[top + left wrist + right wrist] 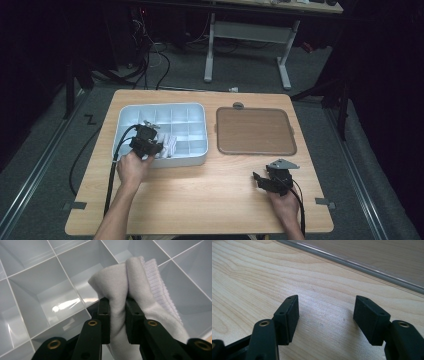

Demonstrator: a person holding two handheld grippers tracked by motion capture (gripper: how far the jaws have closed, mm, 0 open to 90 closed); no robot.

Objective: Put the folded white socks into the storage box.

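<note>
Inspecting left gripper (pixel 152 145): pinching a white cloth (pixel 130 290) between narrowed jaws, over the near middle of a grey divided tray (pixel 200 107) at the left of the table (pixel 210 200). Seeing, in the left gripper view, the pads (pixel 103 315) pressing a fold of cloth, with a ribbed cuff edge showing at the right and the rest bunching above a divider wall (pixel 62 268). Judging it a sock or similar knit item; not confirming which.

Inspecting right gripper (pixel 262 181): resting low at the near right of the table, jaws standing wide, holding nothing. Lying just beyond it, a brown lid (pixel 255 131) with a pale rim, to the right of the tray.

Judging the step in hand as seating the cloth into one compartment. Recommending:
- keeping the pinch firm on the fold until the bulk is inside the walls;
- lowering straight down over one cell, not across a divider;
- tucking the loose cuff end in, avoiding overhang into the neighbouring cell;
- opening only once the cloth is resting on the cell floor;
- keeping the right gripper clear of the tray.
</note>
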